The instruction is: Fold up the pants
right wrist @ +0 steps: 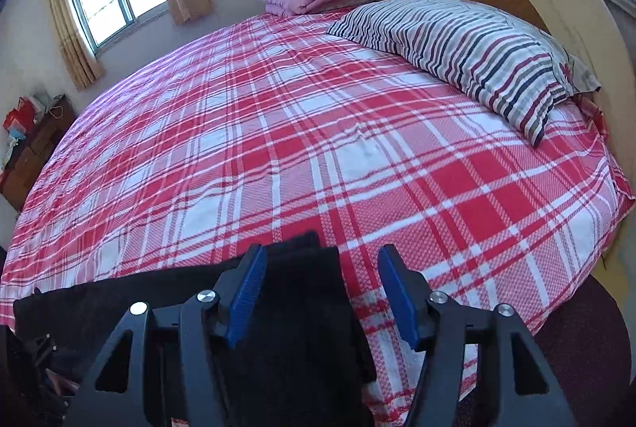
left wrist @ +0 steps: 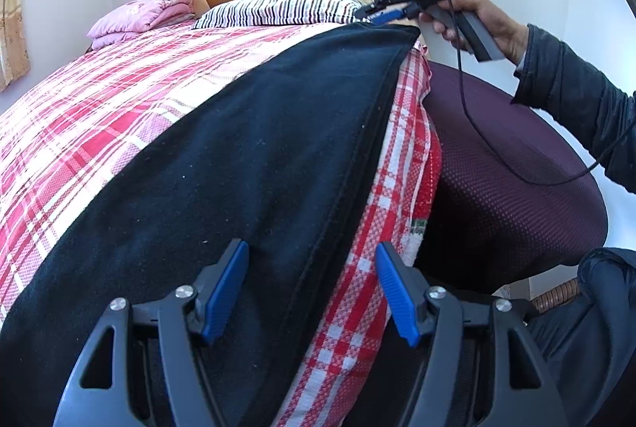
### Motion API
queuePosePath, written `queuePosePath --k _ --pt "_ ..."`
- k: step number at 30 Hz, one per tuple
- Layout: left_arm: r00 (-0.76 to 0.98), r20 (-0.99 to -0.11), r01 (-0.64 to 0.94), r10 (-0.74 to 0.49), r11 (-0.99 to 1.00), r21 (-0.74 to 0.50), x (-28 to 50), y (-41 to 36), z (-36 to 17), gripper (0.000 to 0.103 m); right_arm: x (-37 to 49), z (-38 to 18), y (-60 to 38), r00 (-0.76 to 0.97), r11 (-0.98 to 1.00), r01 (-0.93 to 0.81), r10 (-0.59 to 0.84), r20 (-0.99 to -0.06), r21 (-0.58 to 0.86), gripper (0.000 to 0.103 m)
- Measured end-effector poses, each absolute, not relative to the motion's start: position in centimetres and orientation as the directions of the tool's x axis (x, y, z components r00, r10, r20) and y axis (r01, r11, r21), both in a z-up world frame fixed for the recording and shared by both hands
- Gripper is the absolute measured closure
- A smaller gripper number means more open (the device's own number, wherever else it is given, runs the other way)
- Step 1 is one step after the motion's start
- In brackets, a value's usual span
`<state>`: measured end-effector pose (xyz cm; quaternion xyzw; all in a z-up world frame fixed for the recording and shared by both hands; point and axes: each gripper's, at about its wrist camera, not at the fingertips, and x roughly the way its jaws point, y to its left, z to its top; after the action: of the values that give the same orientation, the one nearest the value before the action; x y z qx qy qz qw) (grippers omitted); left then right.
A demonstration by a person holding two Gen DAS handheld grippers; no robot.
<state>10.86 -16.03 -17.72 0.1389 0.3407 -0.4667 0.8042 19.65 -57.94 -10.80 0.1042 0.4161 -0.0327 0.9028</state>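
We hold both tools wide open, gripping nothing. The left tool [left wrist: 312, 292] and right tool [right wrist: 322, 299] hover over the dark pants [left wrist: 246, 156] lying flat on the bed [right wrist: 278, 148].

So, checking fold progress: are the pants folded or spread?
Laid out long: the pants lie as one flat strip along the bed edge.
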Motion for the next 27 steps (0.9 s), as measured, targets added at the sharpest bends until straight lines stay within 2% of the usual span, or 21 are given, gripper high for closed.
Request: queuePosePath --k 2,3,4,6,7,14,20,21,22,24,27 --pt "0.332 -0.677 0.844 -0.657 0.527 -0.098 10.9 -16.0 -17.7 0.035 19.5 -10.9 -58.2 0.657 0.973 0.136 0.052 -0.752 0.185 0.045" --pt "0.332 -0.678 0.845 -0.656 0.527 -0.097 10.9 -16.0 -17.7 0.035 19.5 -11.0 -58.2 0.654 0.974 0.135 0.051 -0.755 0.183 0.060" --pt "0.332 -0.678 0.845 -0.656 0.526 -0.094 10.9 -16.0 -17.7 0.035 19.7 -11.2 -58.2 0.644 0.974 0.138 0.051 -0.764 0.181 0.082" --pt "0.333 -0.679 0.845 -0.654 0.527 -0.093 10.9 -16.0 -17.7 0.035 19.8 -11.4 -58.1 0.638 0.974 0.136 0.053 -0.768 0.180 0.098" --pt "0.334 -0.678 0.844 -0.655 0.528 -0.094 10.9 -16.0 -17.6 0.035 19.7 -11.3 -57.9 0.642 0.976 0.131 0.049 -0.766 0.172 0.100" --pt "0.340 -0.675 0.836 -0.655 0.539 -0.102 10.8 -15.7 -17.6 0.035 19.9 -8.7 -57.4 0.724 0.980 0.117 0.027 -0.690 0.161 0.101" --pt "0.345 -0.669 0.832 -0.658 0.545 -0.107 10.7 -15.6 -17.4 0.035 22.2 -11.6 -58.1 0.658 0.977 0.154 0.010 -0.753 0.148 0.100" --pt "0.345 -0.669 0.830 -0.659 0.547 -0.111 10.7 -15.5 -17.3 0.035 22.2 -12.1 -58.5 0.645 0.976 0.168 -0.001 -0.764 0.141 0.096" --pt "0.350 -0.669 0.826 -0.656 0.553 -0.110 10.7 -15.3 -17.0 0.035 22.1 -12.4 -58.7 0.637 0.975 0.193 -0.041 -0.770 0.108 0.078" --pt "0.384 -0.661 0.816 -0.644 0.572 -0.083 10.6 -14.7 -16.4 0.035 21.1 -12.3 -59.3 0.649 0.971 0.217 -0.069 -0.757 0.097 0.059" --pt "0.431 -0.643 0.793 -0.633 0.605 -0.065 10.7 -13.4 -15.7 0.035 19.0 -11.5 -60.5 0.670 0.954 0.233 -0.016 -0.742 0.190 0.059"
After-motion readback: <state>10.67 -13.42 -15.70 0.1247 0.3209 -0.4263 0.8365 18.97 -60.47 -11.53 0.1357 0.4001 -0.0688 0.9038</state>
